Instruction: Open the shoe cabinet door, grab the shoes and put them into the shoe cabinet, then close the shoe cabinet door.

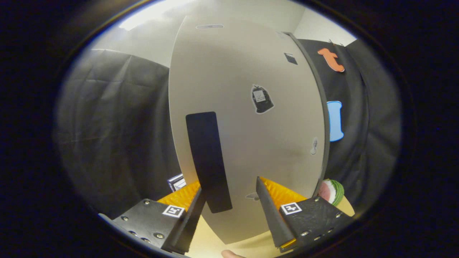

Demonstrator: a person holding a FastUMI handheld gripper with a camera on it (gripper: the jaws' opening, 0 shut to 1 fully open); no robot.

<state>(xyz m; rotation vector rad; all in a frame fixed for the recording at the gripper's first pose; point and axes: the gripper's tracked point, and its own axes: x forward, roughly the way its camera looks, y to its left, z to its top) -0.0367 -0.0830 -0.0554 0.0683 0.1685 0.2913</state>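
Facing cabinet door (247, 118); fingers (229, 200) apart; handle (208, 161) between.

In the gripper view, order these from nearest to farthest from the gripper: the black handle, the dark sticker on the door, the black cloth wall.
1. Black handle: between the open jaws of the gripper.
2. Dark sticker: farther up the door.
3. Black cloth wall: behind the door.
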